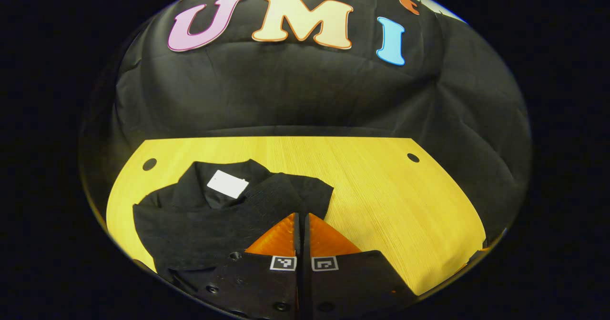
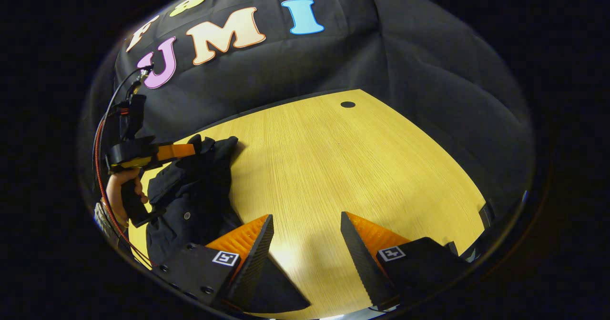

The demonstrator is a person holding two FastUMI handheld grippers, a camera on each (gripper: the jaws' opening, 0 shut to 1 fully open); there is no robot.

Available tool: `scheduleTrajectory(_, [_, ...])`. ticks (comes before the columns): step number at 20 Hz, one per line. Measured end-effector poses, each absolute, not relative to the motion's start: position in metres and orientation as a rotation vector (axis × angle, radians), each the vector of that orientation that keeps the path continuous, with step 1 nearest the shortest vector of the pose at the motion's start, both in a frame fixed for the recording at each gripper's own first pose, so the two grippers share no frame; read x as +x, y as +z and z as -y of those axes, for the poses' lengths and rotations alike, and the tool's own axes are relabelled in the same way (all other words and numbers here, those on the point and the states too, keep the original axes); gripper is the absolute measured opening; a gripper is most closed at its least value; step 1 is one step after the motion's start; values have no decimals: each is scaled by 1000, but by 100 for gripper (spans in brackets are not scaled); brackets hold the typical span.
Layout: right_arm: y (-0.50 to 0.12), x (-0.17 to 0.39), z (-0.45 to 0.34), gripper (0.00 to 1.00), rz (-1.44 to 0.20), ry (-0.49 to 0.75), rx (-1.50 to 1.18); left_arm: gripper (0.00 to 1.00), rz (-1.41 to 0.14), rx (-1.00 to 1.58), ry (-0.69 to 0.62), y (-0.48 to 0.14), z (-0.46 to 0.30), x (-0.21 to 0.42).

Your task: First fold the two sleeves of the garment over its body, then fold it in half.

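The left gripper (image 1: 302,225), fingers together above the garment (image 1: 228,215) near the table's (image 1: 381,191) left edge, risked dragging folds loose; the right gripper (image 2: 305,234) stood apart.

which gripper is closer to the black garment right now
Left. The left gripper is shut right over the black garment. The right gripper is open above bare wooden table, off to the garment's side.

Light wooden table (image 1: 381,191) with lengthwise grain and round dark holes (image 1: 413,157) near its far corners, backed by a creased black cloth wall (image 1: 286,96) under bright overhead light
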State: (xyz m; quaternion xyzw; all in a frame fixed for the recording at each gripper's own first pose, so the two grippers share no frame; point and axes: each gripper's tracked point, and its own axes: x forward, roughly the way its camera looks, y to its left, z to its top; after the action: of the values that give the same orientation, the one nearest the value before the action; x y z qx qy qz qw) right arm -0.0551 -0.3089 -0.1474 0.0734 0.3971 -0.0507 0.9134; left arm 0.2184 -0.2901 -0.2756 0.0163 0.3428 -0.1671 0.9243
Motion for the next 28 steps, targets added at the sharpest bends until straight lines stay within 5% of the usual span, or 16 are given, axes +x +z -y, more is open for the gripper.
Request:
scheduleTrajectory(3, [-149,-56,309,84,-822,-107,154,0,-741,63,-342,-297,297,220])
scheduleTrajectory(10, [-152,-58,309,90,-827,-111,152,1,-772,141,-385,-318,320,213])
scheduleTrajectory(12, [-152,-59,311,90,-825,-116,158,10,-768,129,-401,-317,330,210])
scheduleTrajectory(20, [-153,-71,313,84,-815,-114,162,86,-695,137,-472,-279,354,193])
scheduleTrajectory(28, [-156,-90,282,84,-816,-8,127,86,-481,83,-394,-180,301,190])
